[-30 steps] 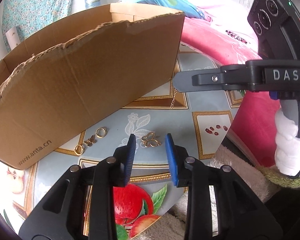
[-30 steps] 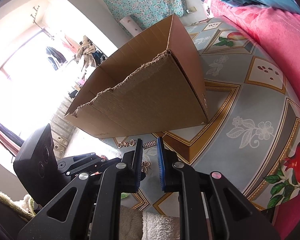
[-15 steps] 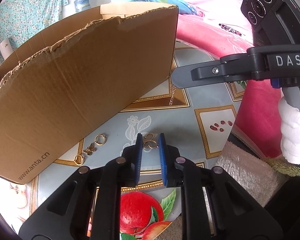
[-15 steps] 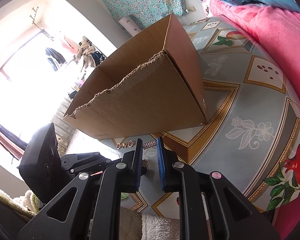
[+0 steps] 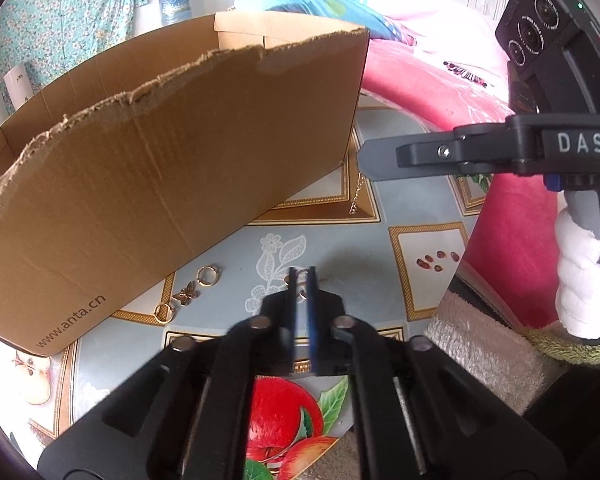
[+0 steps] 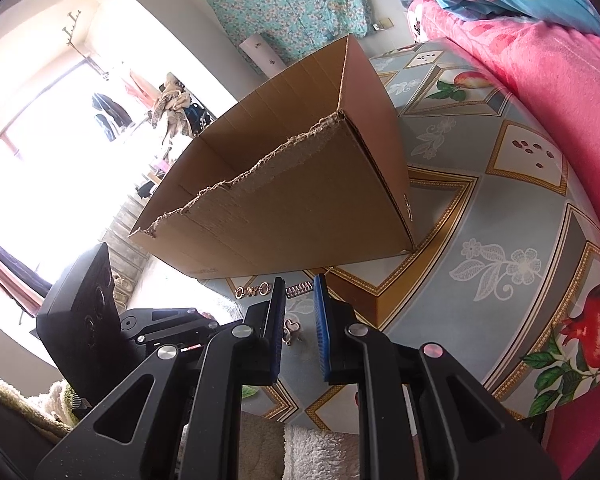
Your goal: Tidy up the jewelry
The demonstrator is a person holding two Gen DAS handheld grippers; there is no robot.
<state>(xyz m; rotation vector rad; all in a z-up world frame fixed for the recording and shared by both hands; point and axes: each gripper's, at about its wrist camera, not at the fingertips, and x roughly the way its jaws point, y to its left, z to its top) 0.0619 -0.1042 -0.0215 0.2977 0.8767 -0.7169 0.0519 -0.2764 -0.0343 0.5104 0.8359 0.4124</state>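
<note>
My left gripper (image 5: 300, 276) is shut on a small gold butterfly earring (image 5: 301, 295), pinched between its blue pads just above the table. The earring also shows in the right wrist view (image 6: 291, 329). A gold ring-and-butterfly piece (image 5: 186, 294) lies on the table by the cardboard box (image 5: 160, 168); it shows in the right wrist view (image 6: 254, 290) too. A gold chain (image 5: 357, 196) hangs under my right gripper (image 5: 360, 158), which hovers at the box's right corner. In its own view the right gripper (image 6: 299, 284) has a narrow gap between its blue pads and holds nothing.
The open box with a torn front rim (image 6: 284, 200) fills the left of the table. The table has a fruit-patterned cloth (image 5: 420, 248). A pink blanket (image 5: 420, 92) lies behind and right. A dark beaded strip (image 6: 299, 289) lies near the box's front.
My left gripper moved forward over the butterfly earring and closed on it. The right gripper stayed near the box corner.
</note>
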